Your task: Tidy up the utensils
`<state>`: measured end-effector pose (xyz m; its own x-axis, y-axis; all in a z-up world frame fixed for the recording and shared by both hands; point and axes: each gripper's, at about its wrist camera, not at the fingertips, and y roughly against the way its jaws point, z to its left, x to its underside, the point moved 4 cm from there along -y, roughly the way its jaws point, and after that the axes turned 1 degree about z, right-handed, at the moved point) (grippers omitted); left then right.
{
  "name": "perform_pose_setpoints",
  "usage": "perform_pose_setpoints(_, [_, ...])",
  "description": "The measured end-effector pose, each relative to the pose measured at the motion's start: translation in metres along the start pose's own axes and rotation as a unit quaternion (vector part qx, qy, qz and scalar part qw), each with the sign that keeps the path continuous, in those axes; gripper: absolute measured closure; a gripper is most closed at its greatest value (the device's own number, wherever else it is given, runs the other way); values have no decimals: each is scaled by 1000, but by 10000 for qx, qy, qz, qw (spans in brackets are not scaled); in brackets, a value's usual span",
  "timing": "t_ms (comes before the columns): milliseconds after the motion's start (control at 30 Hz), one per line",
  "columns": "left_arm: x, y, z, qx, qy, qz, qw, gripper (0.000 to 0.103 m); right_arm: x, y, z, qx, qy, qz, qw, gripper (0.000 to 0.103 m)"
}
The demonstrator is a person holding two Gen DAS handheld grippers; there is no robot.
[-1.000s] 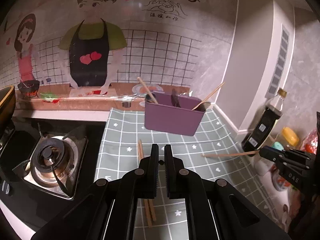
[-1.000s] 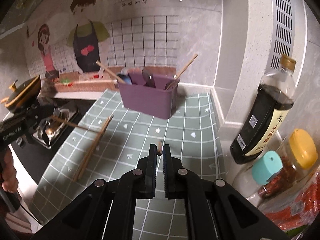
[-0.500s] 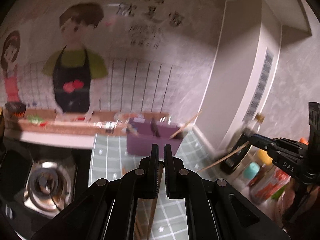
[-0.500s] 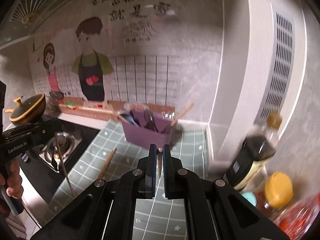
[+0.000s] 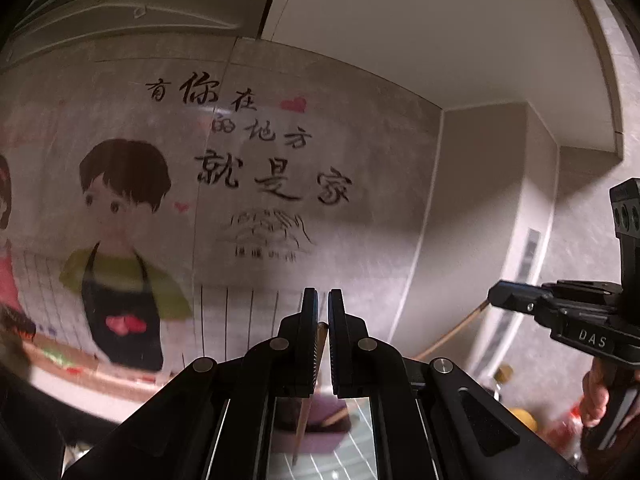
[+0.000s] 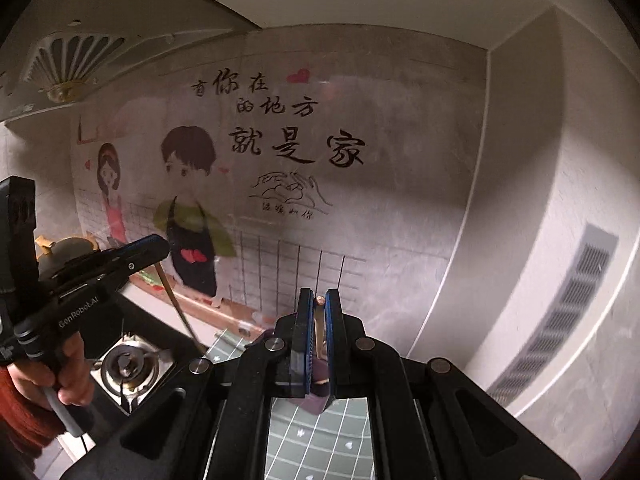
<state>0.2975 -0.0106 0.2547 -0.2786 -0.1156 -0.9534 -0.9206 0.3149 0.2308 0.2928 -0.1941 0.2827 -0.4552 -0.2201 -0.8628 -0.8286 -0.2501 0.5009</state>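
— Evidently one slim wooden chopstick point(image 5: 308, 408) is clamped between the closed fingers of the left gripper point(image 5: 322, 312), another pale wooden chopstick point(image 6: 319, 328) in the closed right gripper point(image 6: 319, 308).

— Why are they held high?

— Probably so the hanging ends can be dropped into the purple plastic utensil box point(image 5: 320, 436), seen low down on the green checked counter mat point(image 6: 320, 440), towards its back edge.

— And their look?

— Thin, straight, light brown; both are gripped near the top end and hang downward.
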Motion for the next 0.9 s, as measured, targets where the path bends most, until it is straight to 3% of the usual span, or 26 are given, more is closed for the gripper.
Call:
perform_pose_setpoints(167, [-2, -44, 16, -68, 197, 9, 9998, 98, -5, -51, -4, -8, -42, 305, 9995, 97])
perform_pose_setpoints(467, [35, -113, 39, -99, 399, 481, 9980, 98, 24, -137, -14, -217, -327, 966, 9946, 97])
perform_pose_setpoints(900, [93, -174, 55, -256, 606, 1062, 9922, 98, 76, -208, -20, -383, -525, 1724, 9829, 97])
